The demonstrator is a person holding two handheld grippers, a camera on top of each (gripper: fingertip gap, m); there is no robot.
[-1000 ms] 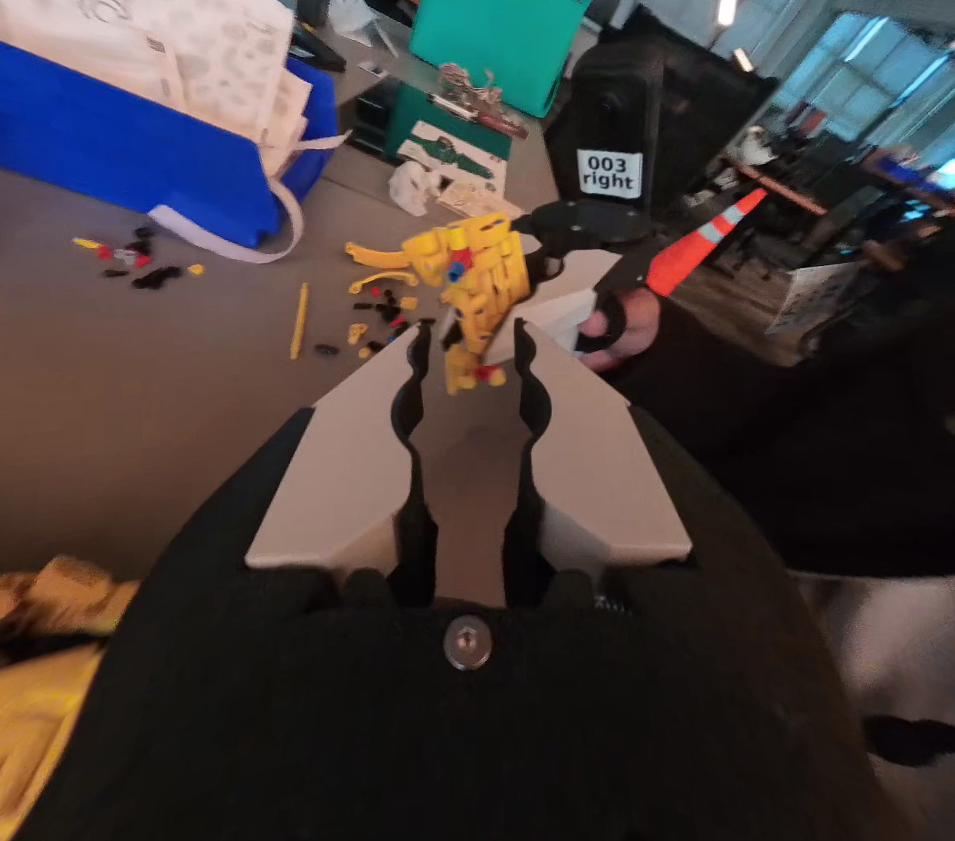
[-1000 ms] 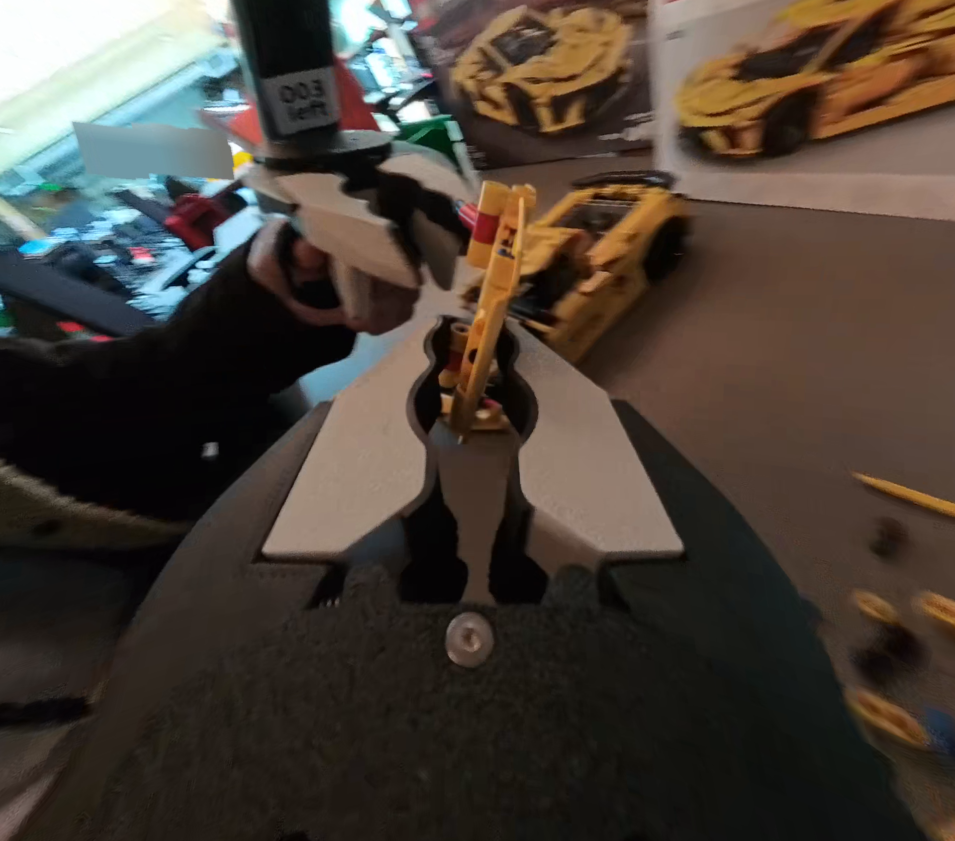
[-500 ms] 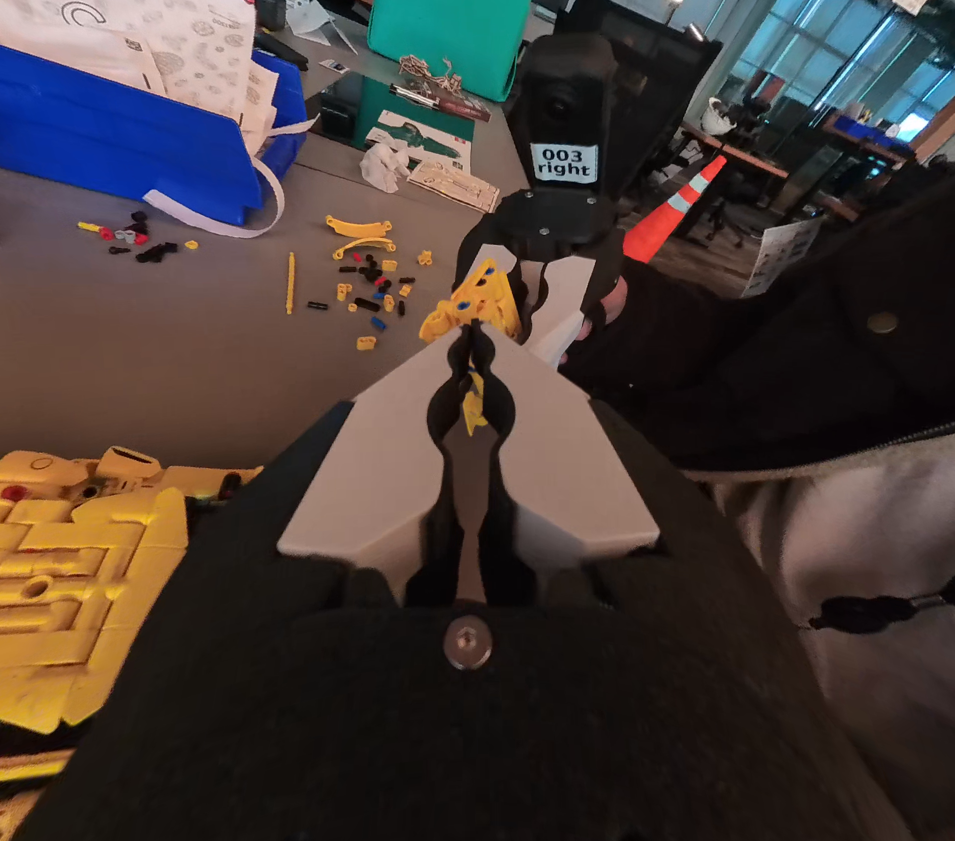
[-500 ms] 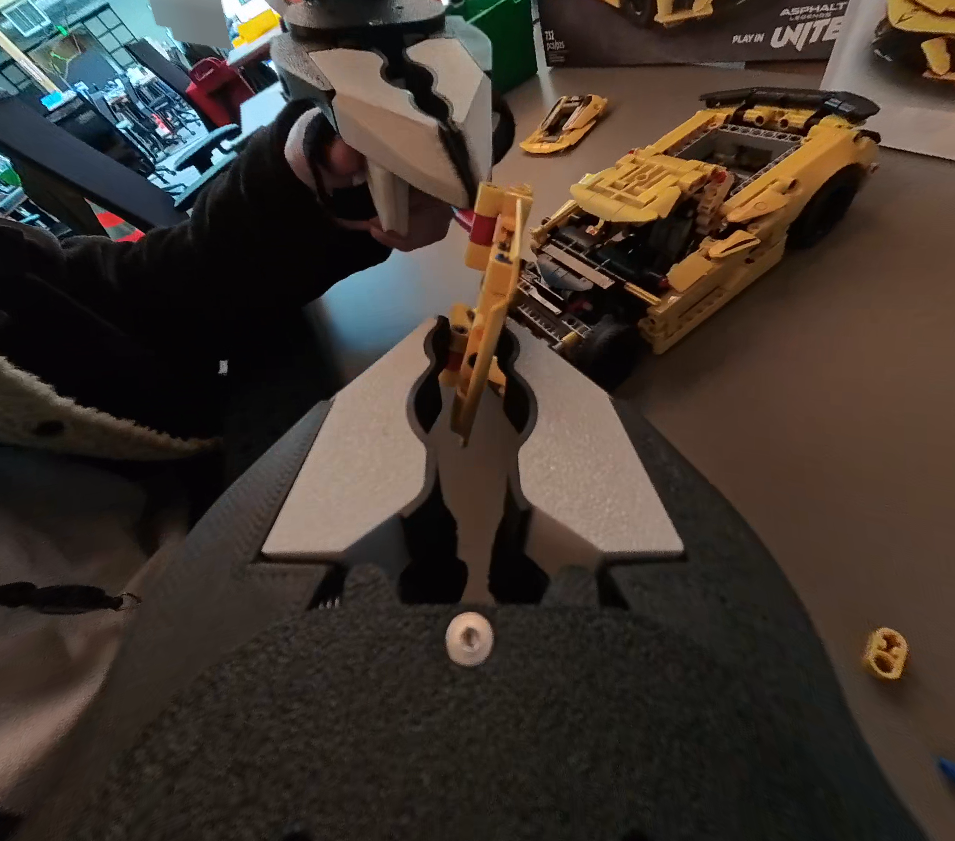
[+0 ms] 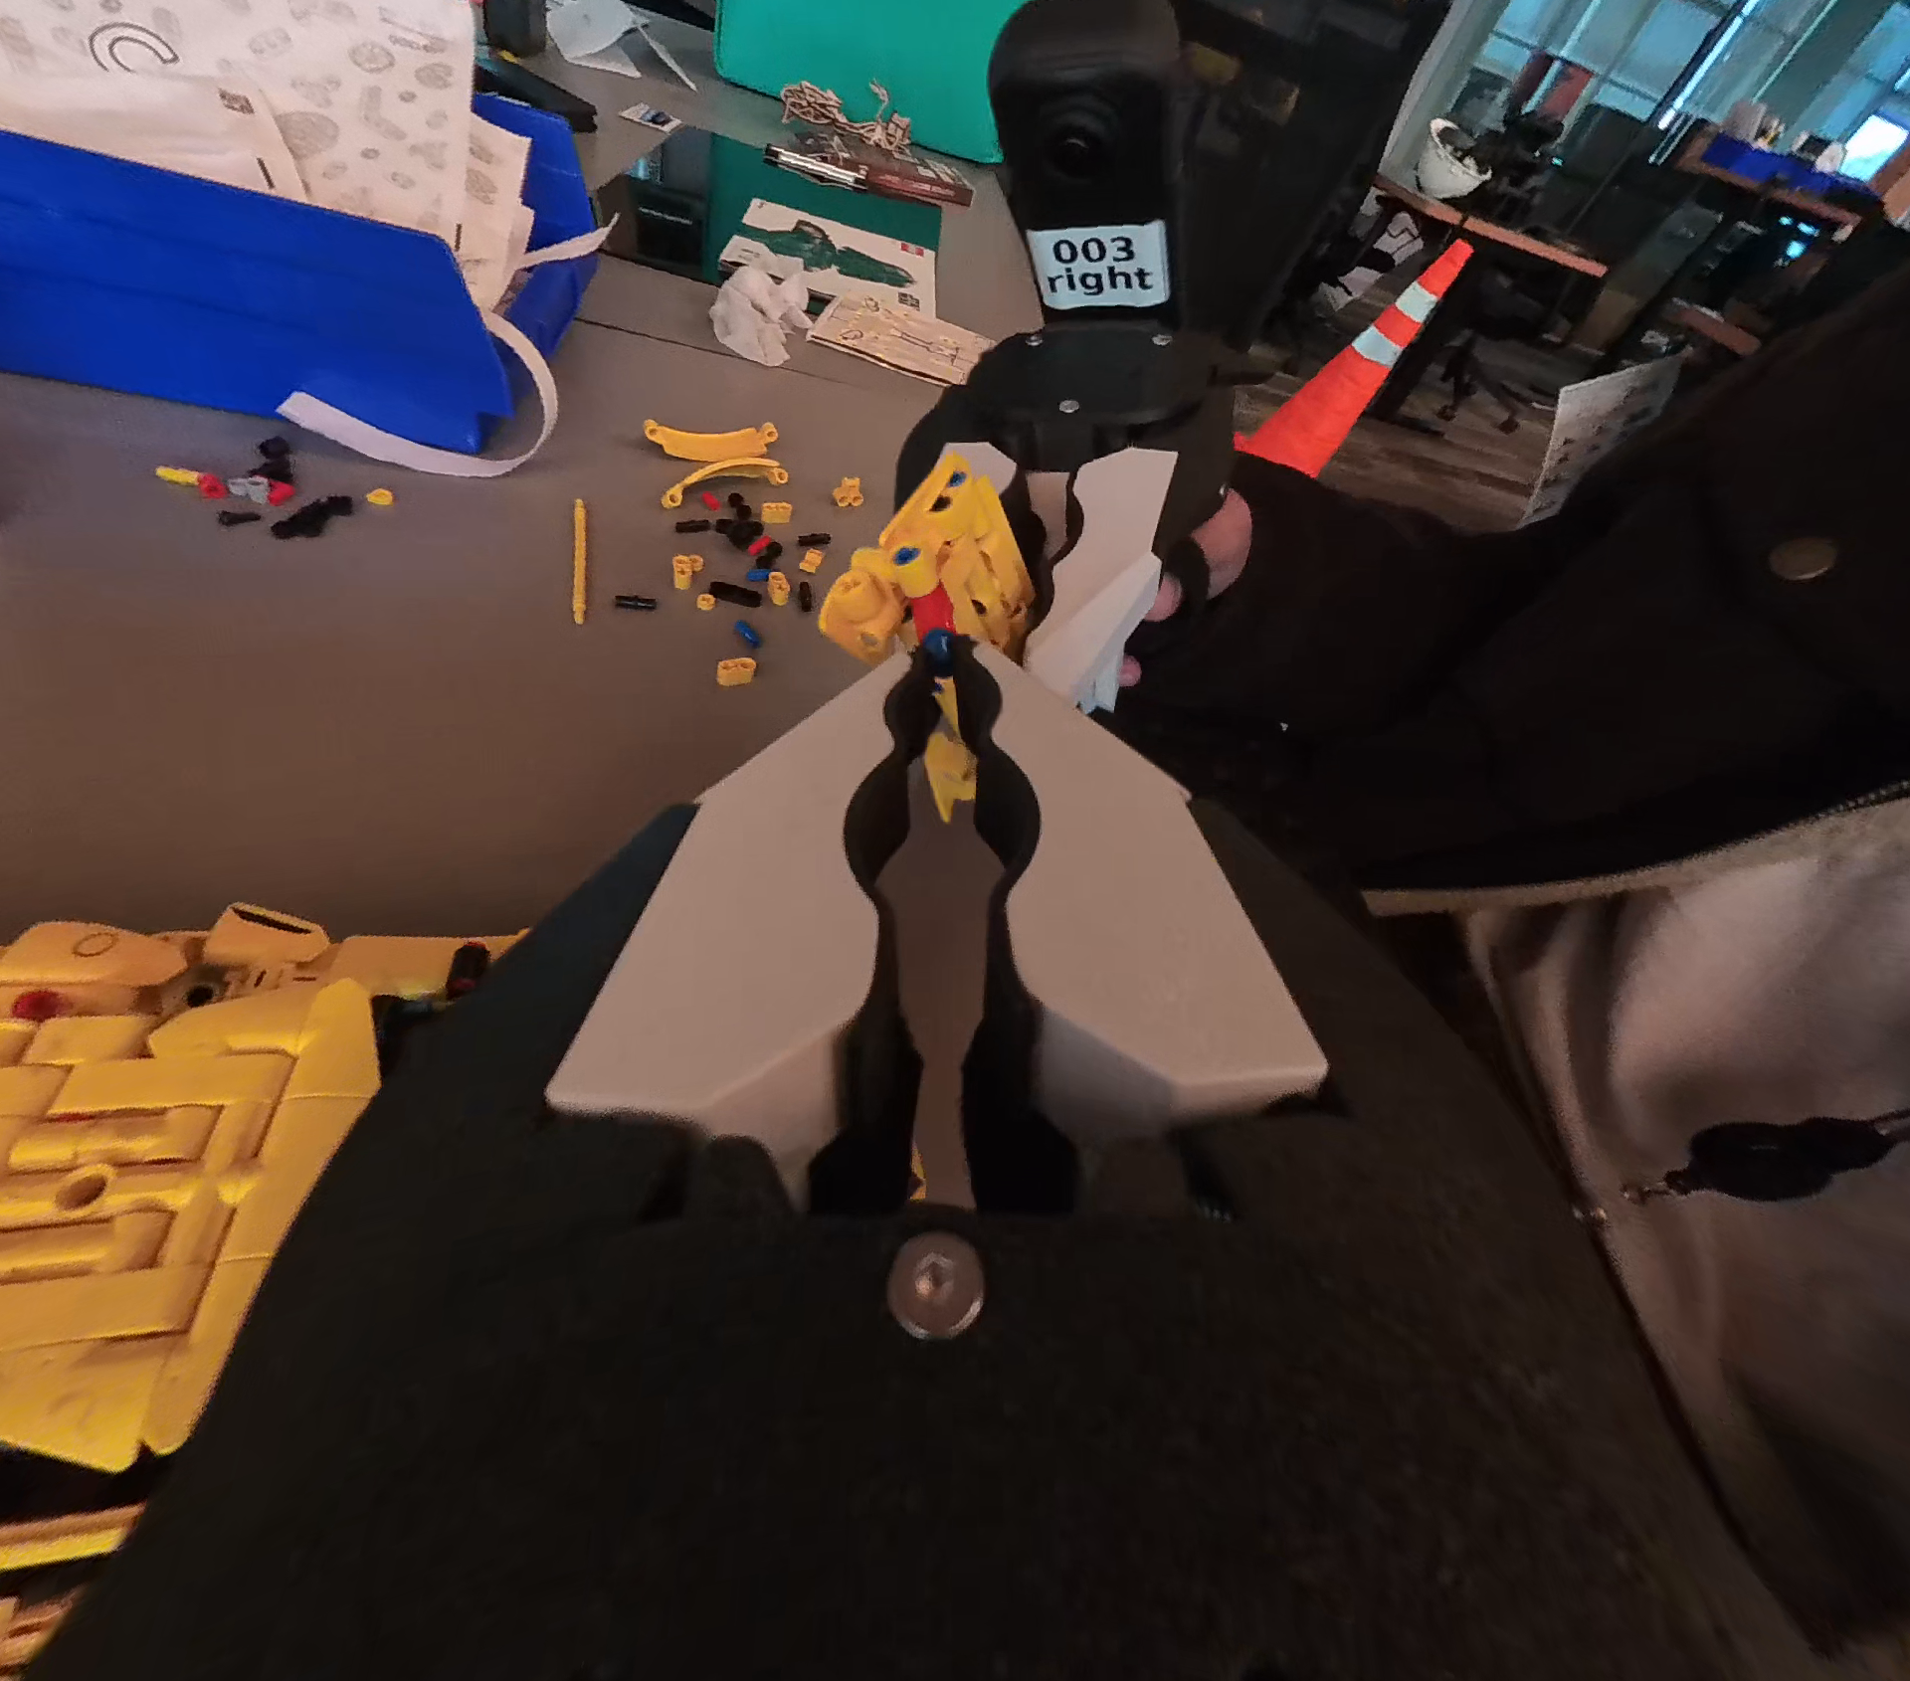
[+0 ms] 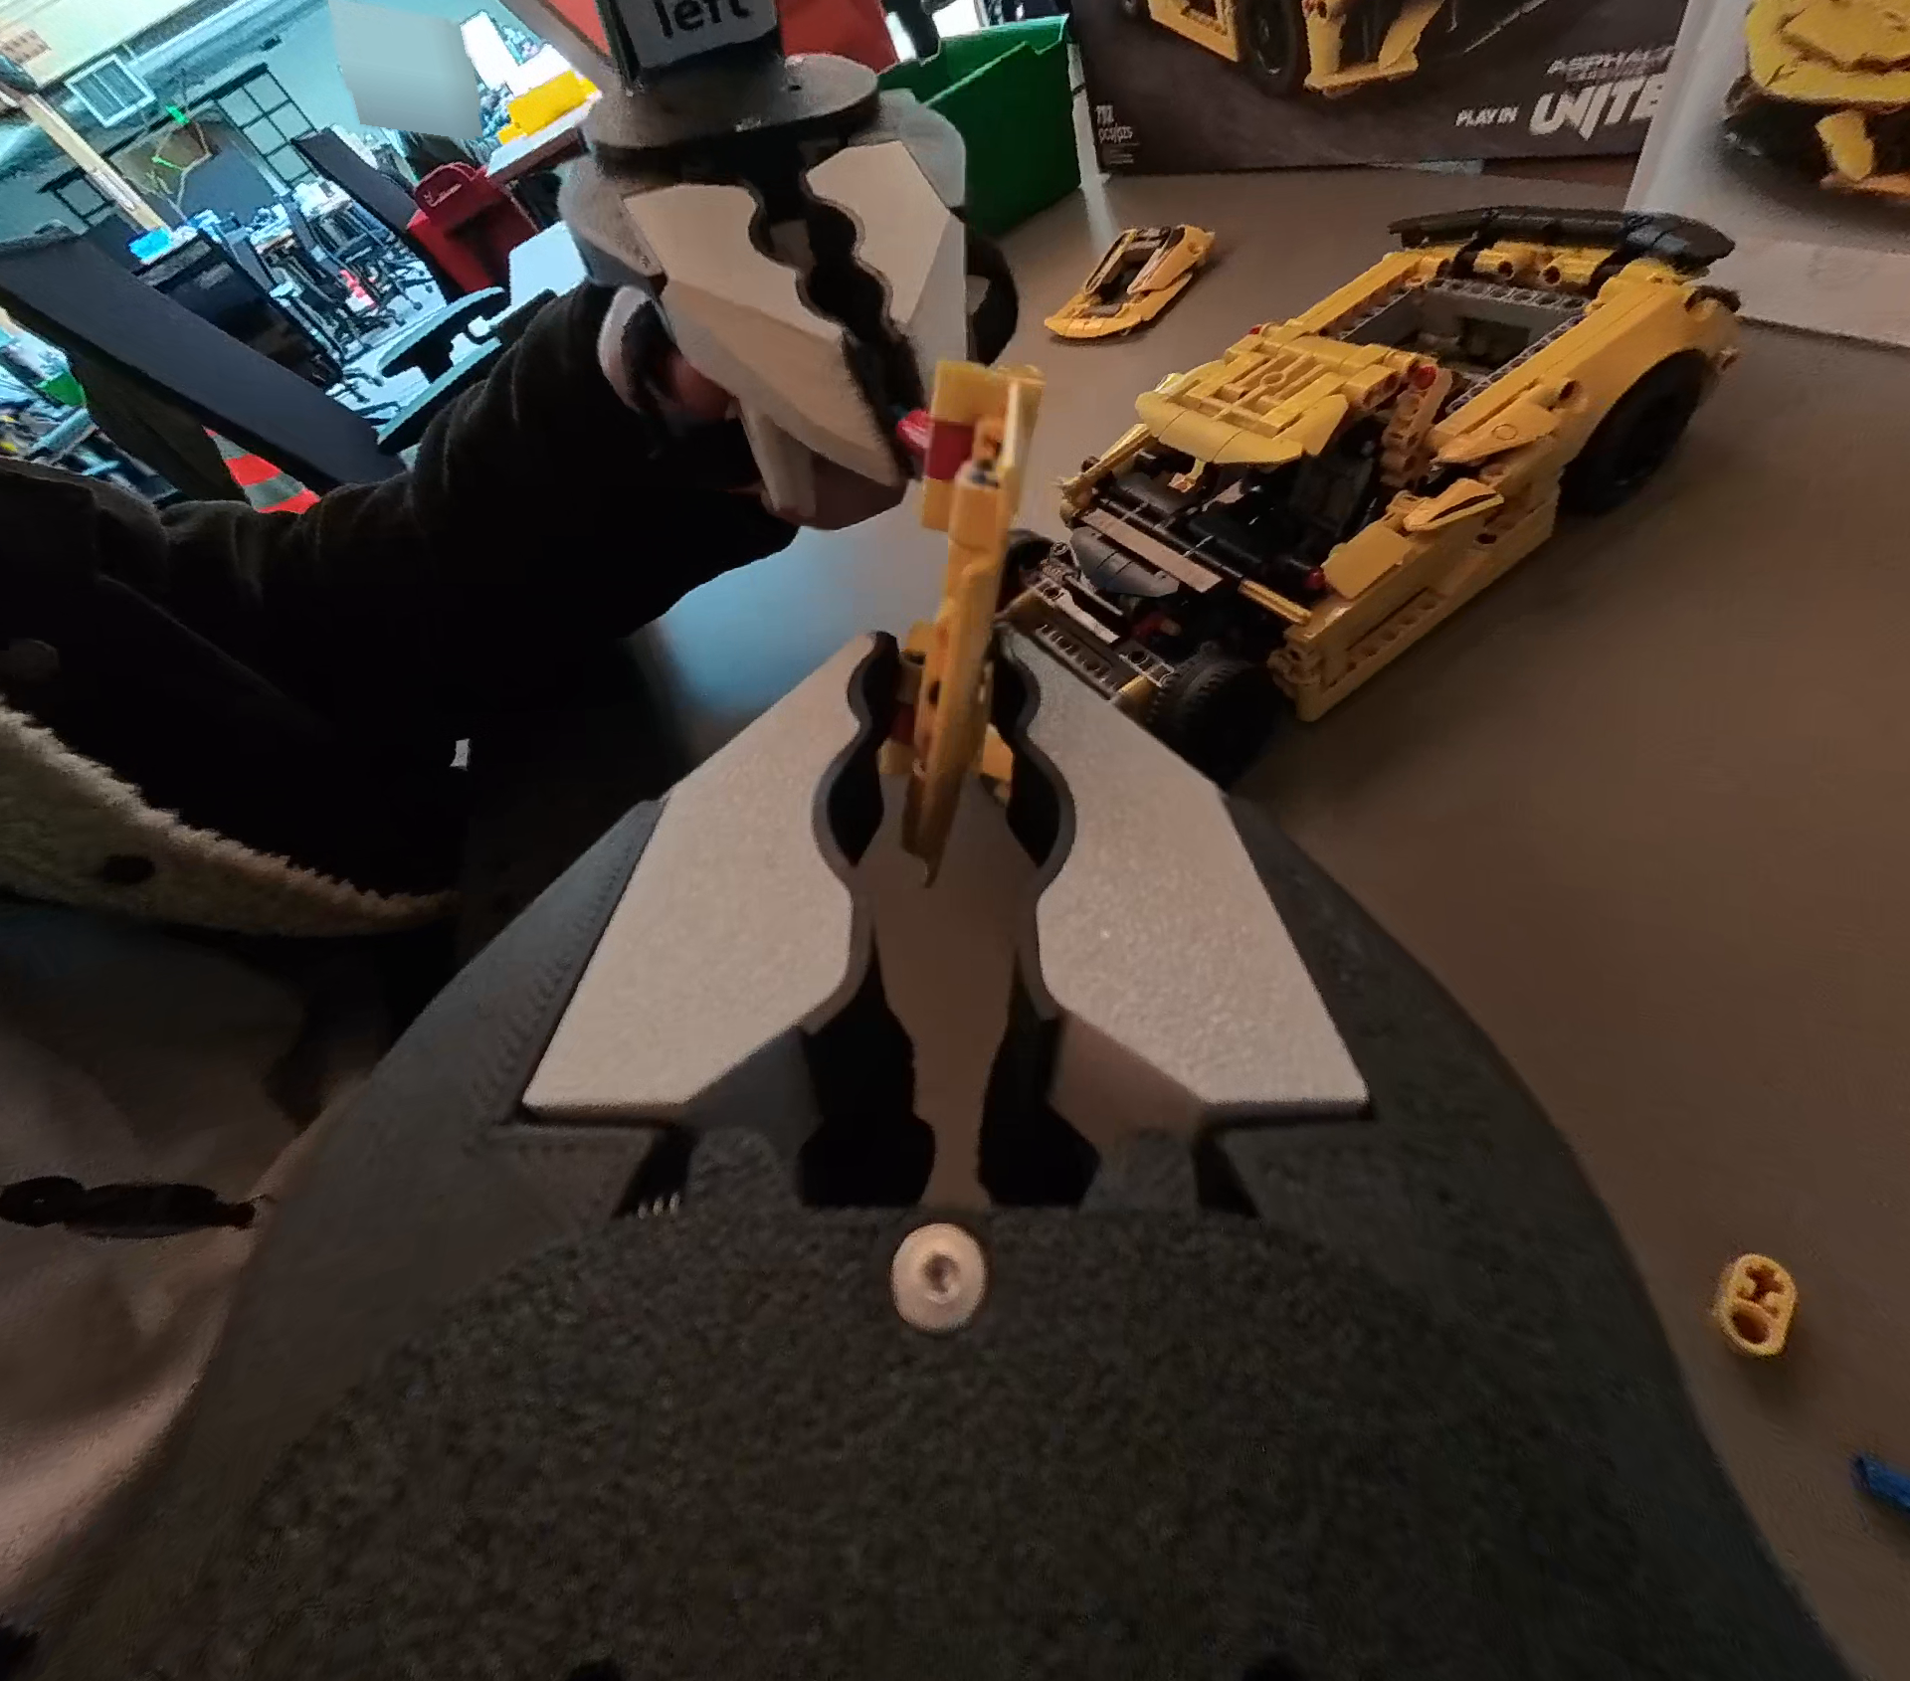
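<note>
Both grippers clamp the yellow brick assembly (image 6: 966, 598): right gripper (image 6: 946, 681) low, left gripper (image 5: 938, 668) at its red pin.

Two grey-fingered black grippers (image 6: 946, 681) (image 5: 938, 670); one yellow brick-built car (image 6: 1375, 484); one orange traffic cone (image 5: 1354, 371); one blue bin (image 5: 238, 309).

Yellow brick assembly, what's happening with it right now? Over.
Right gripper shut on yellow plastic brick assembly. Left gripper pinching its red-and-blue pin end. Nothing between them.
</note>
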